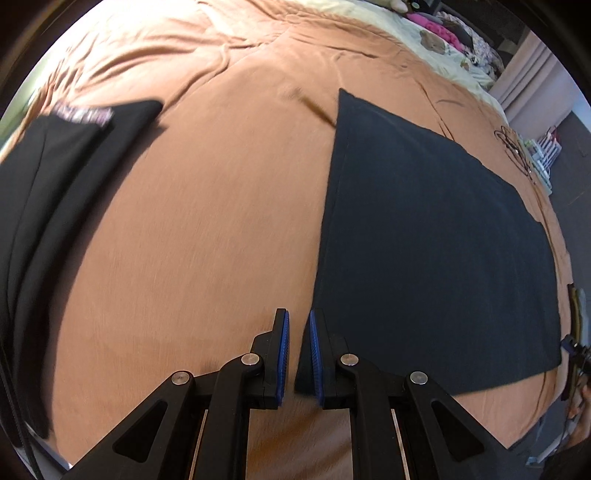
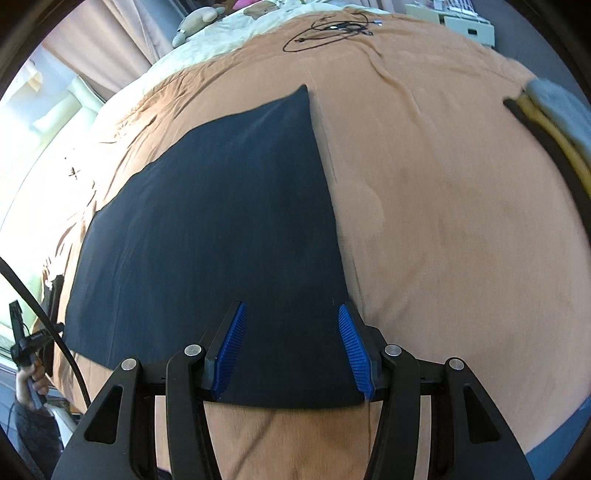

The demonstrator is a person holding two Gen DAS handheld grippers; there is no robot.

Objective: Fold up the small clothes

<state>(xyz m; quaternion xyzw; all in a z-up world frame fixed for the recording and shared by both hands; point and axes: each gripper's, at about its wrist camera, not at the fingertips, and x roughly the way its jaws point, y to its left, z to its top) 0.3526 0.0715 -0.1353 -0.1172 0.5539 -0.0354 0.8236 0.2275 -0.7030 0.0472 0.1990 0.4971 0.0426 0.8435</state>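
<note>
A dark navy garment (image 1: 424, 236) lies flat and folded on the orange bedspread (image 1: 207, 229). My left gripper (image 1: 297, 321) hovers at its near left corner, jaws a narrow gap apart, holding nothing. In the right wrist view the same navy garment (image 2: 229, 229) spreads ahead. My right gripper (image 2: 290, 314) is open wide over its near right corner, empty, with the cloth's edge passing between the blue pads (image 2: 231, 347).
Folded black clothes (image 1: 48, 184) with a patterned piece lie at the far left. A stack of folded clothes (image 2: 554, 122) lies at the right. A black cable (image 2: 328, 31) lies on the far bedspread. A cream blanket, plush toys and curtains are beyond.
</note>
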